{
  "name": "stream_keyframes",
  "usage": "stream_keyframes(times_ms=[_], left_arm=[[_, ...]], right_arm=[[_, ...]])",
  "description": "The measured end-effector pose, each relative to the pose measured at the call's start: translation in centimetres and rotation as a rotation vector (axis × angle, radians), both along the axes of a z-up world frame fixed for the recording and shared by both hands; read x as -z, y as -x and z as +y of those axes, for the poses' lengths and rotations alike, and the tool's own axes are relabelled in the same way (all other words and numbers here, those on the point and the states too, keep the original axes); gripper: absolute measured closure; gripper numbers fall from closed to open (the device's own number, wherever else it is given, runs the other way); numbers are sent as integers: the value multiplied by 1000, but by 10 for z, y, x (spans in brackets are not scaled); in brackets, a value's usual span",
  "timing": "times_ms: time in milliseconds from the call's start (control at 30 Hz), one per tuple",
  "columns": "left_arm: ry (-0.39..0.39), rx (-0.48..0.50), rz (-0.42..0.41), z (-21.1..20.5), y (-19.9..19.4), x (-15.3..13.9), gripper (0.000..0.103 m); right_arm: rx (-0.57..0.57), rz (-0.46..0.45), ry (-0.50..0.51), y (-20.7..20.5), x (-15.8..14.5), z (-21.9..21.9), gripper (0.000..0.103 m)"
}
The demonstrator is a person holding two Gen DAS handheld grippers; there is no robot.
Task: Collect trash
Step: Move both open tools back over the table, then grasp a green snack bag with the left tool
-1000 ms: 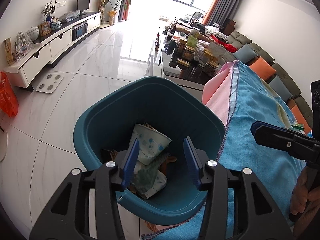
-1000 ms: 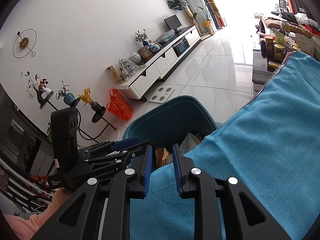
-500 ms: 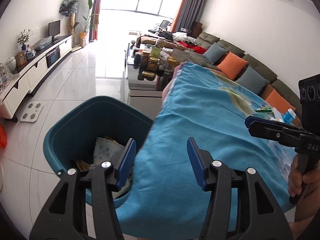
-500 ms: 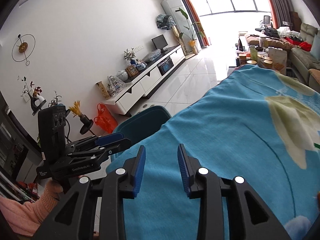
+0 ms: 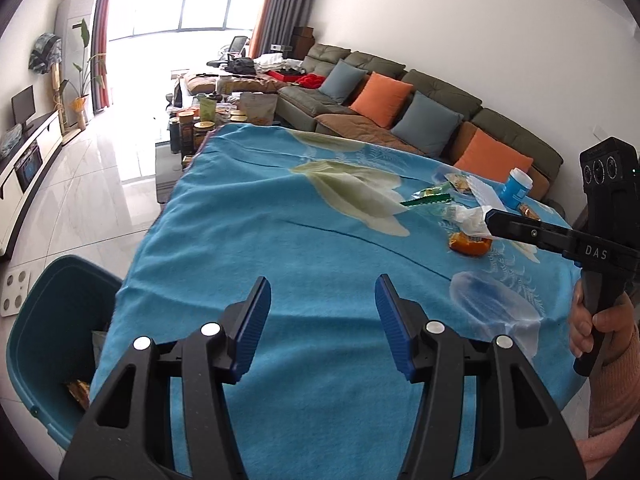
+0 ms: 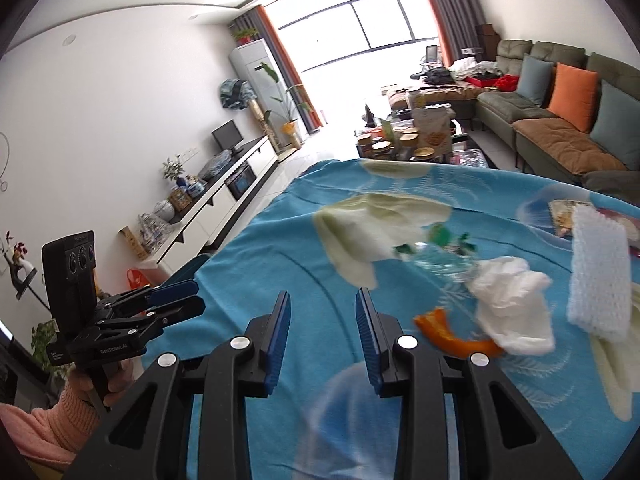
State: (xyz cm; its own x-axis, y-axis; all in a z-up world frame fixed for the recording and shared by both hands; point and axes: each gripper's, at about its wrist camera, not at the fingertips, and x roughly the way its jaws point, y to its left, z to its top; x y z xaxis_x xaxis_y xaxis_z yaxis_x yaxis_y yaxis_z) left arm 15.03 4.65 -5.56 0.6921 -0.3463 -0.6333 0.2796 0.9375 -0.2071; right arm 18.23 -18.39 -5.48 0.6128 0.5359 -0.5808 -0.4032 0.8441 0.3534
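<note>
Both grippers are empty right now. The left gripper (image 5: pixel 322 322) has its jaws standing wide apart with only blue cloth showing between them, and the right gripper (image 6: pixel 322 336) is parted a bit narrower, also holding nothing; both have just been opening. They hover over the near end of the worktop (image 5: pixel 260 240). The bin (image 5: pixel 44 320) sits on the floor off the near left edge, some trash already in it. The rest of the trash is at the far right: orange peel (image 6: pixel 454 334), crumpled tissue (image 6: pixel 514 306), white foam pad (image 6: pixel 598 276). I'd go for the peel first since it's nearest, come in low, and pinch only the peel so the cloth doesn't bunch up.
</note>
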Motion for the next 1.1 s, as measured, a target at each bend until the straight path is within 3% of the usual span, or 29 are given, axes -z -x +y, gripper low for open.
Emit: stream_keyframes(times_ms=[400, 600, 1000, 1100], left_arm=[[-88, 140, -13, -89, -58, -1, 49], [-125, 187, -10, -123, -84, 2, 49], [-206, 293, -29, -176, -116, 5, 49], [-211, 311, -7, -181, -122, 12, 60]], right_arm=[[305, 30, 30, -31, 22, -119, 64], [410, 69, 14, -41, 37, -155, 58], [426, 134, -40, -55, 54, -170, 55], [427, 139, -54, -56, 55, -173, 55]])
